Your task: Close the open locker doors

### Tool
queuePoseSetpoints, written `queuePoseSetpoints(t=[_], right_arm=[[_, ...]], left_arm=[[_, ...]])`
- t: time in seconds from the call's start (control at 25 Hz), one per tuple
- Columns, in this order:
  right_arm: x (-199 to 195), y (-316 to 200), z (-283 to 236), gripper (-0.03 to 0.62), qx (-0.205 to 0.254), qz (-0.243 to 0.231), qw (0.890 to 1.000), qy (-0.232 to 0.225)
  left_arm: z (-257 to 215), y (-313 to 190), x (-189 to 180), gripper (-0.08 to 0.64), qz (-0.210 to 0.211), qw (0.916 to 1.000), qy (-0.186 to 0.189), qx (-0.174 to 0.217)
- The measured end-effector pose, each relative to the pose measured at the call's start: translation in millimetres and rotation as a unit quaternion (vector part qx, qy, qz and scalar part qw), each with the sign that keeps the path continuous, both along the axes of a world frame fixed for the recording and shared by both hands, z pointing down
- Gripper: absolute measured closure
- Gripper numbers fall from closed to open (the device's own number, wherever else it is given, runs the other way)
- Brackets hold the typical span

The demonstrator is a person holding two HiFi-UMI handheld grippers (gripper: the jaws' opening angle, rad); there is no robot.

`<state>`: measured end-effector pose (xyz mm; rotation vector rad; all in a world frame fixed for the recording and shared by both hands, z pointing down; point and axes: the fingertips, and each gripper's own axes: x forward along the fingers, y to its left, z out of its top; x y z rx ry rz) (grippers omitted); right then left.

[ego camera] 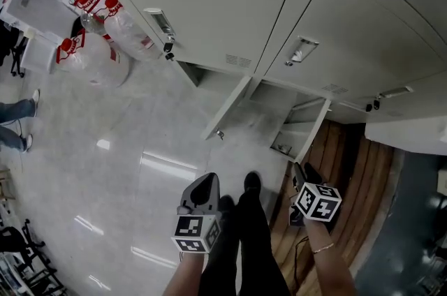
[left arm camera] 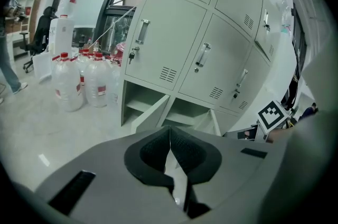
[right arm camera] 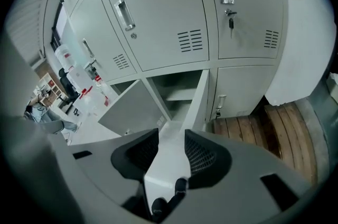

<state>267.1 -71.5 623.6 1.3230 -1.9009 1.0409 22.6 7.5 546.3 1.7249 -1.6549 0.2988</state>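
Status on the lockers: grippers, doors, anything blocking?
Left gripper shut, empty; right gripper open, empty; both short of the lockers. Two bottom doors open. Water bottles off left, not blocking.

Locker doors [ego camera: 209, 1]: painted sheet metal, smooth, matt pale grey; floor [ego camera: 105, 169]: polished, glossy, mirroring the lights; planks [ego camera: 363, 176]: bare brown wood, grained; bottles [left arm camera: 68, 80]: clear plastic, red caps; pads [right arm camera: 203, 157] of right gripper [right arm camera: 170, 136]: black, ribbed, matt.
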Motion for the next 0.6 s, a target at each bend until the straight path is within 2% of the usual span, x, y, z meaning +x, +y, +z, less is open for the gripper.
queuePoseSetpoints(t=[0.36, 0.6], right_arm=[[10.6, -8.8, 53.7, 0.413, -0.037, 0.022, 0.999, -0.021], [7.1, -7.8, 61.8, 0.437, -0.05, 0.003, 0.998, -0.036]], left_arm=[[44.9, -15.0, 17.3, 0.538, -0.007, 0.9999, 0.011, -0.008], [52.3, -14.5, 20.7, 0.538, -0.012, 0.9997, 0.014, -0.013]])
